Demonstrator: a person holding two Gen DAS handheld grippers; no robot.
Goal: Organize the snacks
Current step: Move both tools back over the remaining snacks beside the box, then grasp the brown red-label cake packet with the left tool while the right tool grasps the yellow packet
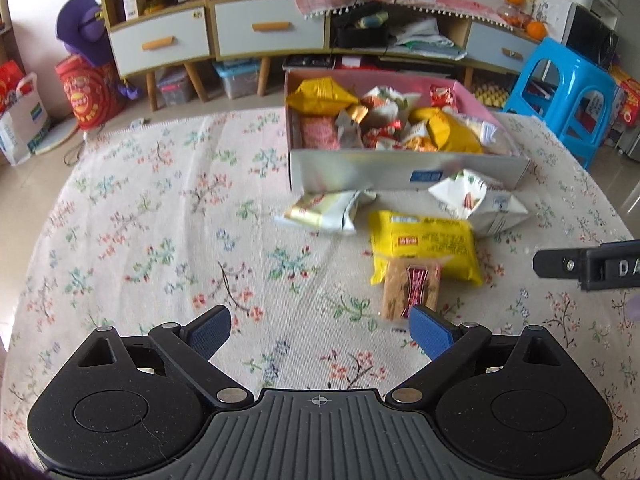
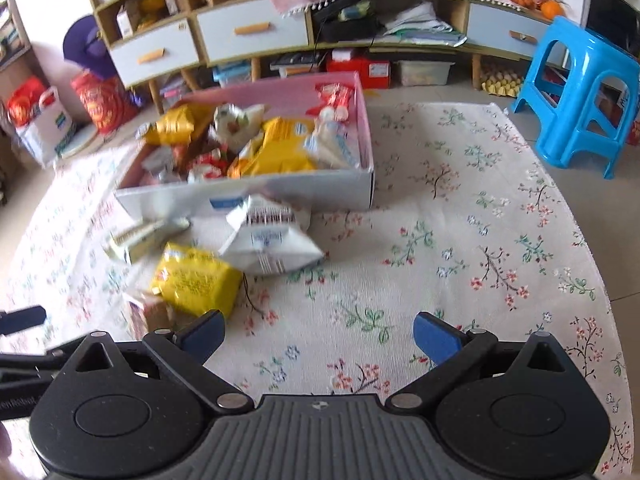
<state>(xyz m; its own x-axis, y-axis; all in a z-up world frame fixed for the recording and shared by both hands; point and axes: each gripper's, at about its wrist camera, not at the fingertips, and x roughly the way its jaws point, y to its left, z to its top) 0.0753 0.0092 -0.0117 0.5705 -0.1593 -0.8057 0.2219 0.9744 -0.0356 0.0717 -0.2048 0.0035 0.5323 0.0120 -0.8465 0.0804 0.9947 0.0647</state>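
A cardboard box [image 1: 400,168] [image 2: 320,190] with pink inner walls holds several snack packets. In front of it on the floral cloth lie a yellow packet [image 1: 424,246] [image 2: 196,280], a white packet [image 1: 476,202] [image 2: 272,240], a gold-and-white packet [image 1: 324,210] [image 2: 140,236] and a small brown biscuit pack [image 1: 410,292] [image 2: 150,314]. My left gripper [image 1: 320,334] is open and empty, its right fingertip just short of the biscuit pack. My right gripper [image 2: 318,338] is open and empty, to the right of the loose packets. It also shows at the right edge of the left wrist view [image 1: 560,264].
The floral tablecloth [image 1: 160,220] [image 2: 460,240] covers a round table. Beyond the table stand a blue plastic stool [image 1: 568,88] [image 2: 580,92], a low cabinet with drawers [image 1: 260,28] [image 2: 248,32] and red bags [image 1: 86,92] on the floor.
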